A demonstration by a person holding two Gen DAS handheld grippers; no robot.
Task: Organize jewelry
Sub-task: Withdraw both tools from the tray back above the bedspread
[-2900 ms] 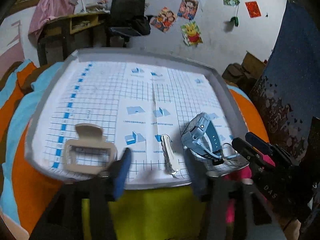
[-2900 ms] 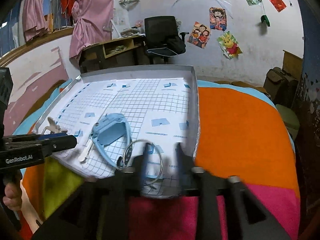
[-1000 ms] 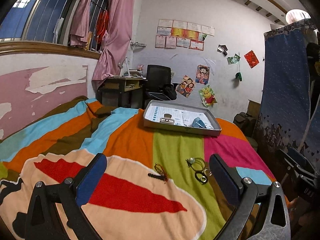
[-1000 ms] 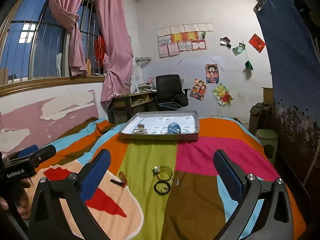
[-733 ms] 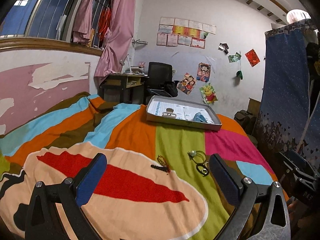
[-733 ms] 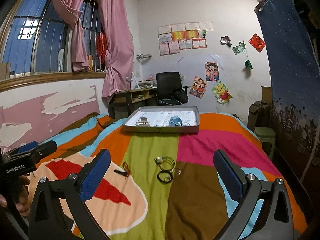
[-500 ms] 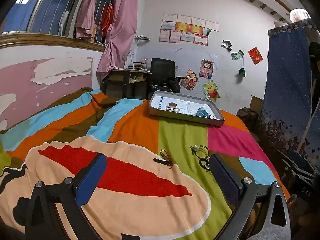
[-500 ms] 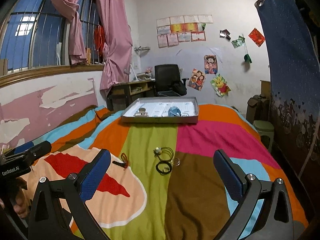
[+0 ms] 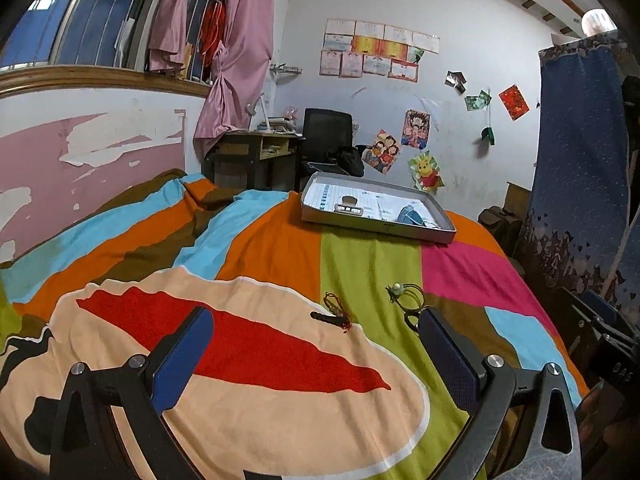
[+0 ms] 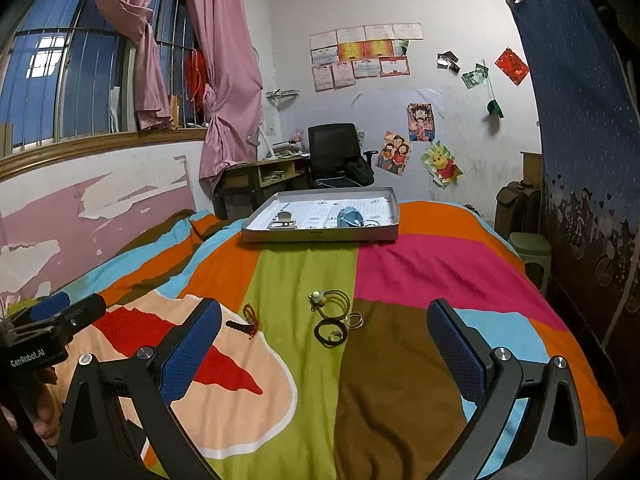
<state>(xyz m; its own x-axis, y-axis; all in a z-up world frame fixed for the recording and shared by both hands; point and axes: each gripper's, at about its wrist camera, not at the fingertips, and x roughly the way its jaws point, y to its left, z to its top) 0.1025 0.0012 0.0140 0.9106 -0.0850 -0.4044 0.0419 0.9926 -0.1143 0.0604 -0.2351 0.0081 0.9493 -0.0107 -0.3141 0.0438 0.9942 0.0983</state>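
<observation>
Both claws gape wide and hold nothing. Low in the left wrist view, the left gripper [image 9: 312, 356] spreads its blue-padded fingers [image 9: 182, 356] over the striped blanket [image 9: 260, 248], its right finger just touching, in the picture, the edge of a dark ring [image 9: 412, 316]. Low in the right wrist view, the right gripper [image 10: 324, 354] is spread just as wide above the same blanket.

Between the right gripper's fingers, at frame centre, lies a small cluster: a black cord loop with a pale bead [image 10: 318, 297], a dark ring below it, and a thin metal ring [image 10: 354, 320] touching the cord's right side. Left of these, near the left finger, lies a red cord bracelet [image 10: 250, 320] with a dark end piece. In the left wrist view that bracelet sits at centre, with the bead cord to its right.

Farther up the blanket, at mid frame in both views, a grey tray [image 10: 320, 236] lined with gridded paper holds a beige watch band [image 10: 282, 222] toward its left and a blue watch [image 10: 348, 216] toward its right, well apart from the loose pieces.

At the lower left edge of the right wrist view, the left gripper's black body shows beside a hand [image 10: 46, 428]. Behind the bed stand a desk [image 10: 264, 176] and black chair [image 10: 334, 148]; pink curtains [image 10: 228, 80] hang at upper left.
</observation>
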